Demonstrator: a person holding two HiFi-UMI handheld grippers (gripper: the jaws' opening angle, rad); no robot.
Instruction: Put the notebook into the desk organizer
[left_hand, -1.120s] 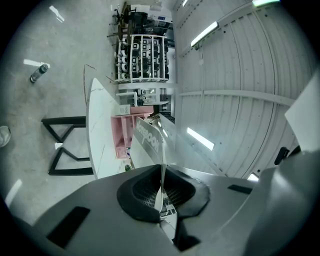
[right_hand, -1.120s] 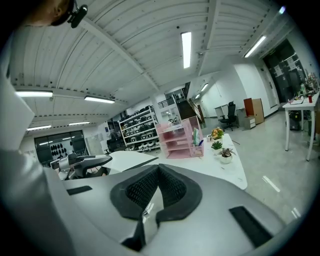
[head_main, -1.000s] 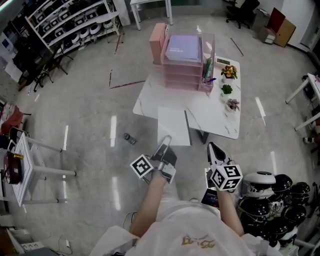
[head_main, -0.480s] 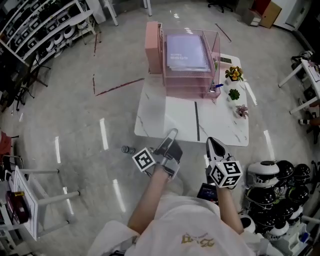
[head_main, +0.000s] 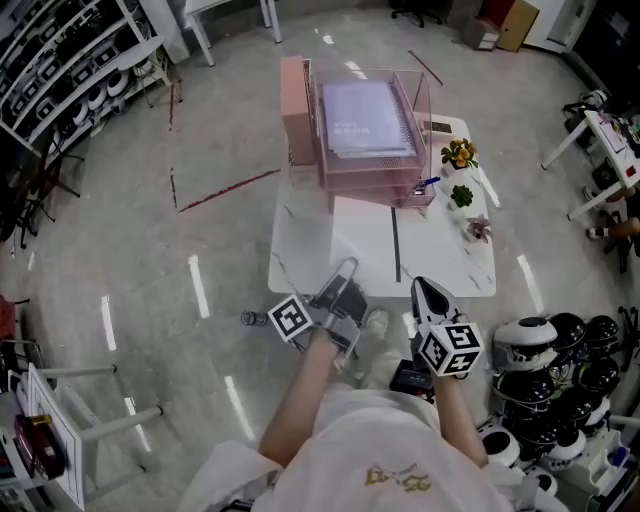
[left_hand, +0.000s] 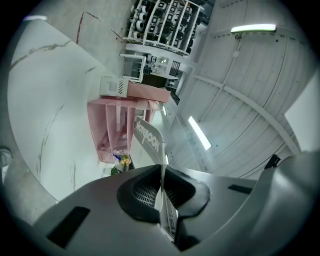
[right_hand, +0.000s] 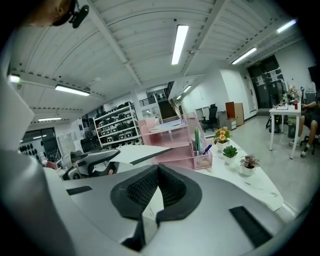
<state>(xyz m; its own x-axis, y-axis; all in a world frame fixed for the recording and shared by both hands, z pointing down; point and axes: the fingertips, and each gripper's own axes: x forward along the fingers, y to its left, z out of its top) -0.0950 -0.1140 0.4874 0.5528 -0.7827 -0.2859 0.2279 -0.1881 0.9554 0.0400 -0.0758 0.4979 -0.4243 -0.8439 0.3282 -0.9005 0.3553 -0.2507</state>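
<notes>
My left gripper (head_main: 343, 270) is shut on a white notebook (head_main: 362, 240) with a black spine, holding it out over the near half of the white table (head_main: 300, 250). In the left gripper view the notebook (left_hand: 148, 138) stands edge-on between the jaws of the left gripper (left_hand: 162, 172). The pink tiered desk organizer (head_main: 365, 165) stands at the table's far end, a purple notebook (head_main: 362, 115) lying on its top tray. My right gripper (head_main: 424, 290) hovers shut and empty by the table's near right edge; from the right gripper (right_hand: 157, 167) I see the organizer (right_hand: 172, 137) ahead.
A pen holder (head_main: 424, 186) adjoins the organizer's right side. Three small potted plants (head_main: 461, 194) line the table's right edge. A pink box (head_main: 295, 95) stands left of the organizer. Helmets (head_main: 545, 370) pile at the right; a small can (head_main: 250, 318) lies on the floor.
The table and organizer have come closer and more centred in the head view. The notebook in the left gripper has moved further in over the table. Both grippers stay shut.
</notes>
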